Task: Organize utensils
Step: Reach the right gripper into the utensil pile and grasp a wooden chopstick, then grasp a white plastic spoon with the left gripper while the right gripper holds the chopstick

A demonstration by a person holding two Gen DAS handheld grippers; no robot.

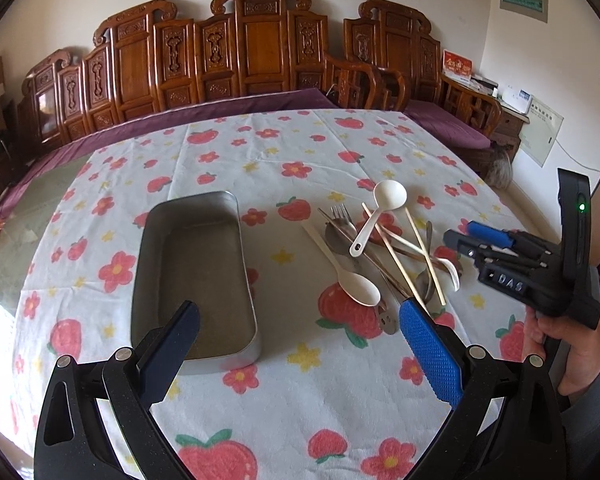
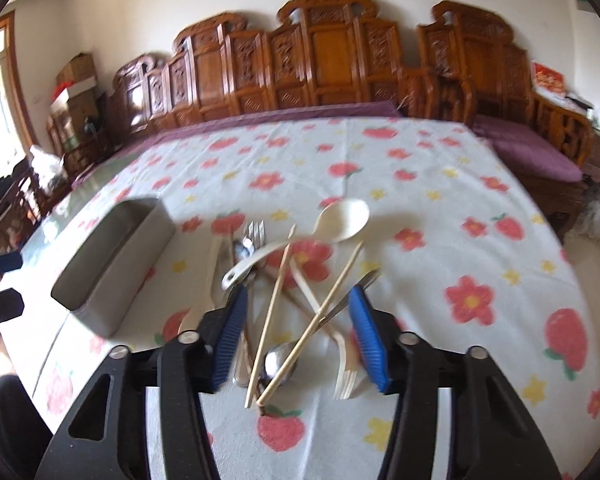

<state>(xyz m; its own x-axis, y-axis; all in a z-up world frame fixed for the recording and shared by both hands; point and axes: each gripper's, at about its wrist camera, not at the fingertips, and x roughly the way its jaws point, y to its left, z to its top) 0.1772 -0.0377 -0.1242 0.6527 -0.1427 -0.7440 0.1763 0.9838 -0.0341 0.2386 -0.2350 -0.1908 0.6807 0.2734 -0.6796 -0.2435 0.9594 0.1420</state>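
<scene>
The right gripper (image 2: 296, 336), jaws half parted and pressing on nothing, hangs over the near end of the crossed pale wooden chopsticks (image 2: 278, 322), whose long axes run near-to-far, right of the empty grey metal tray (image 1: 236, 232), while the wide-open left gripper (image 1: 300, 344) stands farther off.

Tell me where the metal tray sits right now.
In the left wrist view the metal tray lies empty on the strawberry tablecloth, left of the utensil pile. The left gripper hovers at its near end.
</scene>
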